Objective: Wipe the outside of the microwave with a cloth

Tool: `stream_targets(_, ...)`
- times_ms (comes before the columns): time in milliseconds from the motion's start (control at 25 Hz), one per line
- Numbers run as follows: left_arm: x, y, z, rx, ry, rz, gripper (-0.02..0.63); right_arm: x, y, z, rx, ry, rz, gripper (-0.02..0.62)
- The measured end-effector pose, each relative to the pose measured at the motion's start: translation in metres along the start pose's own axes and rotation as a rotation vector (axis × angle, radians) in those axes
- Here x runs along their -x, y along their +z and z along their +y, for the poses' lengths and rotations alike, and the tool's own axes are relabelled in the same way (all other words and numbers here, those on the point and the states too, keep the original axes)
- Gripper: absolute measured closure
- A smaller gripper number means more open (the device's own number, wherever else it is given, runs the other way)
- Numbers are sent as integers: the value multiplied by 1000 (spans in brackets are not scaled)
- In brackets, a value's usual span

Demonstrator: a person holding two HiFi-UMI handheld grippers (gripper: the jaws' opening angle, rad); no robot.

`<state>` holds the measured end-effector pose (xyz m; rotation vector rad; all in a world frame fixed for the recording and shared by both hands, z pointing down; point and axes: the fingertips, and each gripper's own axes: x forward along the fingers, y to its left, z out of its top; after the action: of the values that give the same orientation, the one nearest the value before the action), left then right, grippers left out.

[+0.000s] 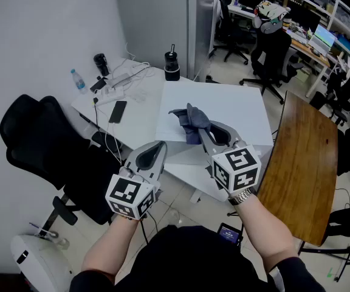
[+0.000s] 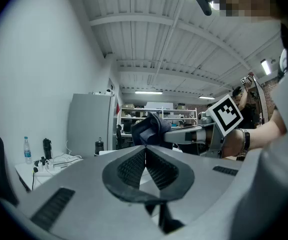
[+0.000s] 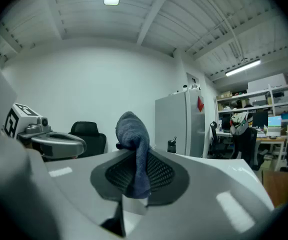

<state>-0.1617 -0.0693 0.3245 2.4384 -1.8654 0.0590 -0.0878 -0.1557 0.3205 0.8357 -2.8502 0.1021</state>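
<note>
The blue cloth [image 1: 193, 119] hangs pinched in the right claw [image 1: 203, 134], held out nearly level, while the left claw [image 1: 160, 146] beside it is closed, empty

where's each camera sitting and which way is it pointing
Head view: on the person's head, looking steeply down at the white desk; both arms, the left gripper and the right gripper show.
Left gripper view: on the left gripper, looking along its shut fingers toward the right gripper and arm.
Right gripper view: on the right gripper, looking along its fingers, shut on the cloth, toward a wall; the left gripper shows at left.
Shared: all three show the cloth; each gripper view shows the other gripper.
</note>
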Motion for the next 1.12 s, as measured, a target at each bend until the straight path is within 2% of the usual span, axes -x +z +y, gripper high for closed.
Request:
stream_targets(280,-30,-3,77,6,7,6,601,-102,-6,-2,20,12,85,545)
stream_targets(480,-49,-10,109,15,-15,16,601,-151,-18,-1,33,7,155,545)
stream_targets(760,-65,-18,139,28,-33,28,601,-199,-48,3,73,12,295,545)
stream_targets(1120,-79,-28,156,51,-67,30,601,-218,-74,-7,234,-37,447,546)
